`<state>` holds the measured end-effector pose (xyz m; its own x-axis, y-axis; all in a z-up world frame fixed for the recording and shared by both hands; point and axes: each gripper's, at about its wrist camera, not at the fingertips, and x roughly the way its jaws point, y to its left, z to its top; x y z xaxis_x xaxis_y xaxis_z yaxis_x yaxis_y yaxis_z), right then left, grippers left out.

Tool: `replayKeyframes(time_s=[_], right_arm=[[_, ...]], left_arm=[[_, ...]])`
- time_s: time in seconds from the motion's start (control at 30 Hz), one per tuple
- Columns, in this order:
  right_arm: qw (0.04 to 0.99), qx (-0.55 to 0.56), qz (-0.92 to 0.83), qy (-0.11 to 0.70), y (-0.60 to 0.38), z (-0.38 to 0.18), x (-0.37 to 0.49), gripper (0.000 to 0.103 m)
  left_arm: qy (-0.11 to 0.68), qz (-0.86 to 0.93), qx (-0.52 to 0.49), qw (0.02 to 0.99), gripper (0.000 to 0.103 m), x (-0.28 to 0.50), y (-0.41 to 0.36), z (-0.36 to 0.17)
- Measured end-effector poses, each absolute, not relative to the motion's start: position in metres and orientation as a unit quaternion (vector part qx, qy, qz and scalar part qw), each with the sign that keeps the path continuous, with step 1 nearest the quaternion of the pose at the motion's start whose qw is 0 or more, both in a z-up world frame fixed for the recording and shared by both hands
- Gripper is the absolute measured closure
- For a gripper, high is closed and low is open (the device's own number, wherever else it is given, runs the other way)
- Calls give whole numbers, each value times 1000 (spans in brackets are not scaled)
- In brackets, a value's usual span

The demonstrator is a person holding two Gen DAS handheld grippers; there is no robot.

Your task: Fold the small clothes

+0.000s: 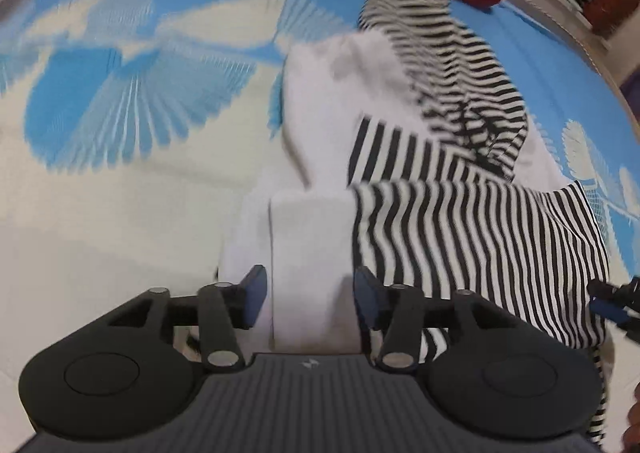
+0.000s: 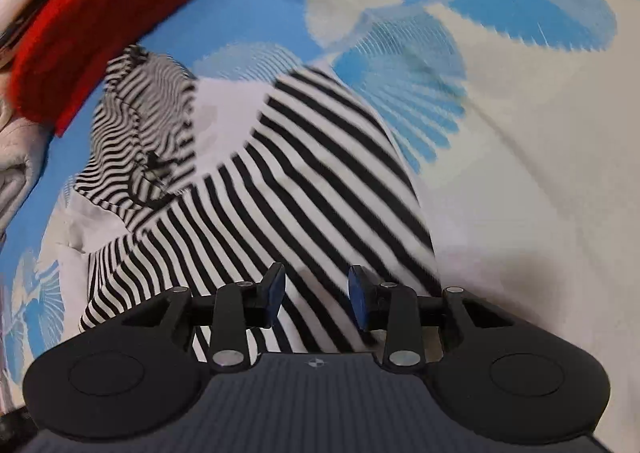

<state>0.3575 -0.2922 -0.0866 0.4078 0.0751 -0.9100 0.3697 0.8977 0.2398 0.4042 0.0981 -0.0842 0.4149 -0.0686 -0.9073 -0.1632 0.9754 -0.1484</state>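
so the black-and-white striped top [image 2: 280, 181] lies on the blue-and-white bedspread [image 1: 120, 181], just ahead of both grippers. left gripper [image 1: 308, 293] stands wide over its white panel, gripping nothing; right gripper [image 2: 316, 293], half-spread, straddles striped cloth, seemingly steadying the fold.

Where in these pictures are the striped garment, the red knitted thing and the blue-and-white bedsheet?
striped garment [image 2: 304, 173], right wrist view, on its broad striped panel.
red knitted thing [image 2: 108, 5], right wrist view, on the middle of its fuzzy surface.
blue-and-white bedsheet [image 1: 132, 101], left wrist view, on a blue fan-shaped print, bare of clothes.
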Motion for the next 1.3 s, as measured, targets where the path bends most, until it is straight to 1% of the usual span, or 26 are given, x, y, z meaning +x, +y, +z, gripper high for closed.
replayKeyframes(time_s=[0.07,0.13,0.23,0.27,0.3,0.37,0.5,0.57,0.7,0.73,0.93,1.1,1.17,1.23,1.27,1.3], right_arm=[[823,182,-87,532,-291,-83,361,65],[828,160,-85,530,-291,-81,364,65],[832,127,-81,533,-290,-82,366,64],[831,121,-80,537,-290,-84,366,63],[829,119,-80,540,-291,-86,367,63],[826,121,-79,545,-293,-87,367,63],[833,110,-71,538,-291,-80,367,63],[838,96,-69,532,-289,-76,368,63],[846,83,-68,523,-291,-70,367,63],[847,81,-68,521,-291,-69,367,63],[853,82,-65,512,-296,-59,366,63],[865,71,-58,494,-294,-46,365,63],[866,64,-48,493,-293,-45,364,63],[868,57,-40,491,-293,-43,362,63],[869,55,-37,491,-293,-42,361,63],[870,54,-36,489,-294,-41,359,63]], left_arm=[[536,20,-101,838,46,407,94,-80],[536,16,-102,838,43,408,92,-83],[568,21,-111,815,42,411,95,-105],[584,27,-120,802,41,412,97,-114],[583,29,-134,801,39,411,100,-116],[579,33,-123,806,38,412,97,-110],[534,25,-90,840,37,412,87,-82],[509,15,-94,855,34,412,84,-70],[447,19,-92,889,22,408,80,-52],[435,22,-86,896,21,409,79,-49],[361,42,-36,931,21,404,77,-24],[349,36,-30,936,22,425,83,-8],[357,35,-35,933,30,449,84,-5],[372,29,-61,926,51,485,87,-7],[378,22,-69,923,60,503,88,-9],[384,12,-74,920,81,524,88,-14]])
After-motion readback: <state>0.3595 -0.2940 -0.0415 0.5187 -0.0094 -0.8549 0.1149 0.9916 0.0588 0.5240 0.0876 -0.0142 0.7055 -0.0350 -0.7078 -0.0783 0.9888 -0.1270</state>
